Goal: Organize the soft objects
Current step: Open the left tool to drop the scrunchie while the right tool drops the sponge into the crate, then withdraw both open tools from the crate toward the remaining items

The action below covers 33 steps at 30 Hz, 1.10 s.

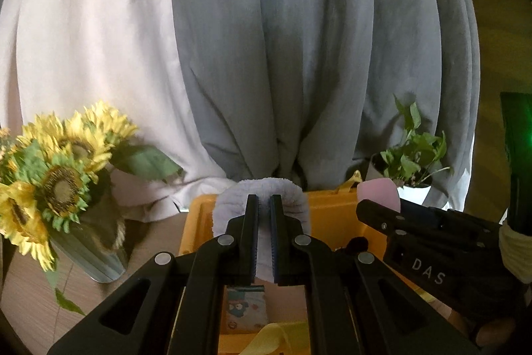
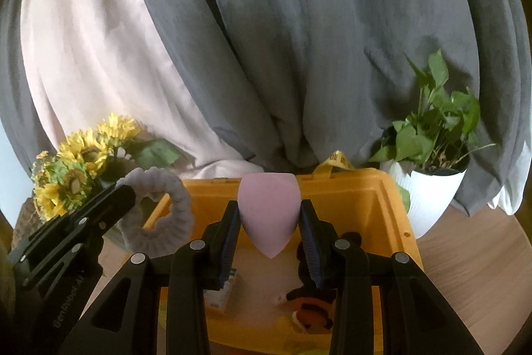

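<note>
**Both claws loaded over the yellow bin**

Left gripper (image 1: 262, 205) is clamped nearly flat on a fluffy lavender-grey headband (image 1: 262, 188), the plush loop bulging out either side of the pads. Right gripper (image 2: 270, 215) is closed partway on a pink makeup sponge (image 2: 267, 205), pads pressing its two sides.

Largest first: grey curtain (image 1: 316, 55) fills the back, with a pale pinkish-white curtain (image 1: 83, 55) to its left. Wooden tabletop (image 2: 465, 271) runs underneath.

Yellow plastic bin (image 2: 382, 205) sits mid-table, open top, with a yellow strap (image 2: 339, 160) at its far rim. Both held items hang above its opening. Inside: a small printed packet (image 1: 246, 310), some yellow ribbon (image 1: 272, 338) and a dark orange-and-black item (image 2: 312, 308), too blurry to name.

Sunflower bunch (image 1: 56, 175) in a grey vase (image 1: 89, 252) stands left of the bin. Green potted plant (image 2: 439, 128) in a white ribbed pot (image 2: 432, 195) stands at the bin's far right corner.

Headband: ribbed terry texture, ring shape clear in the right wrist view, pinched on one side only, rest of the loop free.

Sponge: teardrop, smooth matte pink, flat cut end facing away, pointed tip toward the camera, gripped near its wide part.
</note>
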Each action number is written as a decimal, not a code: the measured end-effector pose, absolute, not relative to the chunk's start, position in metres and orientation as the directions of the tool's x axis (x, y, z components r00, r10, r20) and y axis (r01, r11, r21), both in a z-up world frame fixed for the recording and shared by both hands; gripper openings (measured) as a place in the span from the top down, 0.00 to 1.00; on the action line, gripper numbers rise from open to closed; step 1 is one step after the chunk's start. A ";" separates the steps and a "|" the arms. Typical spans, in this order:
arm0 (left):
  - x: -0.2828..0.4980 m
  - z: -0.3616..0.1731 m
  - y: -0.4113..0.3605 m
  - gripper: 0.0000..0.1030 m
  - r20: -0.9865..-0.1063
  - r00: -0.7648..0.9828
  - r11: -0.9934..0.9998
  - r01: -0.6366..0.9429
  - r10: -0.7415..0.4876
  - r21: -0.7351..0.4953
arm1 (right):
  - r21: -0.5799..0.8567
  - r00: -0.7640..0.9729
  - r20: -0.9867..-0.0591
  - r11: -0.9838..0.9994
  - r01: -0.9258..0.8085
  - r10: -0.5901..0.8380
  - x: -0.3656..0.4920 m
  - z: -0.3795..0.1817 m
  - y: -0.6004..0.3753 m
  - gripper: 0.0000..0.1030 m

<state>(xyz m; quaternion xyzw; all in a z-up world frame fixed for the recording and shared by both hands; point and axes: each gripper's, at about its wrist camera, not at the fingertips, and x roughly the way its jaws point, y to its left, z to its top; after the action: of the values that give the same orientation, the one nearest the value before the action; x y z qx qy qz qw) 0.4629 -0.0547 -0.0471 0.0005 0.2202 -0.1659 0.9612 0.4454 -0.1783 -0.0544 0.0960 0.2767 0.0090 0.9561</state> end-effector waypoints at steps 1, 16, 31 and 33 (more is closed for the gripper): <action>0.465 -0.050 -0.055 0.92 -0.432 0.844 0.945 0.319 -0.317 -0.071 | 0.189 0.844 -0.532 0.981 0.037 0.070 0.447 -0.056 -0.179 0.64; 0.473 -0.060 -0.054 0.72 -0.481 0.827 0.954 0.287 -0.291 -0.083 | 0.205 0.822 -0.568 0.975 0.089 0.044 0.460 -0.071 -0.191 0.44; 0.437 -0.037 -0.039 0.54 -0.443 0.863 0.969 0.243 -0.241 -0.055 | 0.178 0.850 -0.528 0.978 0.108 0.003 0.430 -0.051 -0.188 0.44; 0.431 -0.033 -0.038 0.53 -0.435 0.868 0.969 0.241 -0.240 -0.053 | 0.175 0.856 -0.517 0.978 0.110 -0.004 0.423 -0.046 -0.187 0.44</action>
<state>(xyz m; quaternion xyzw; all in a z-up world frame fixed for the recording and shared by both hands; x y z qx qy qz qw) 0.4311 -0.0382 -0.0330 0.0015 0.2249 -0.1243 0.9664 0.4226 -0.1873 -0.0462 0.0994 0.2665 -0.0295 0.9582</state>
